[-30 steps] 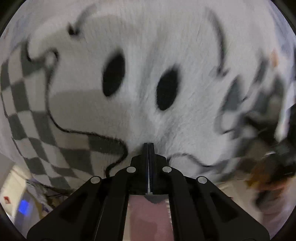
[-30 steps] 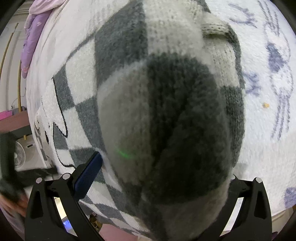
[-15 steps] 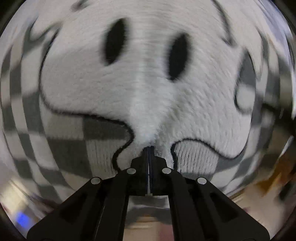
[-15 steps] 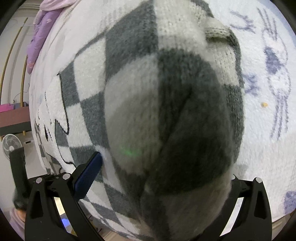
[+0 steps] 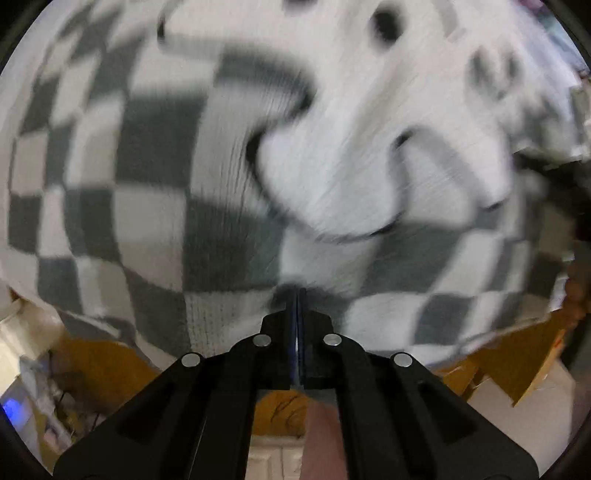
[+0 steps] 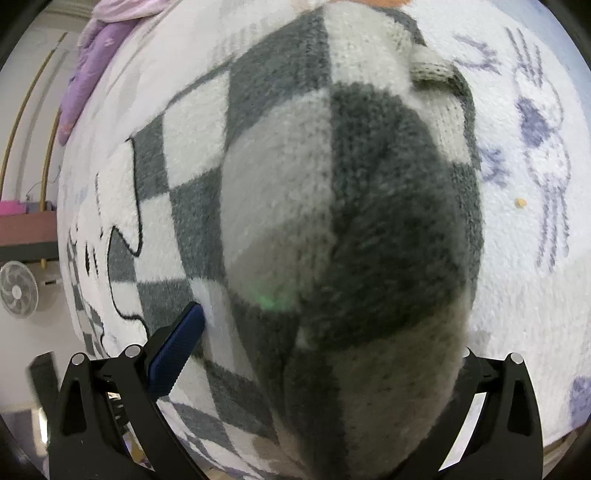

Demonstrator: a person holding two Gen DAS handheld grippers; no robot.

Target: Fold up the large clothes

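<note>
Sweater (image 5: 229, 177) slid up-right vs 1 s ago; your left gripper (image 5: 297, 295) jaws pressed together, pinching its hem. Right gripper (image 6: 332, 332): jaws spread w/ bunched fold between, over bedspread (image 6: 535, 221); hem edge overhangs, floor clutter below.

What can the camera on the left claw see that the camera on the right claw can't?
Only the left view shows the left claw, shut and pinching the sweater's edge, the cartoon's black eye, and brown cardboard below.

Only the right view shows the right claw with its fingers wide apart and a bunched fold of sweater between them, the white blanket with purple drawings, purple cloth and a fan.

Both show the grey and white checkered sweater.
</note>
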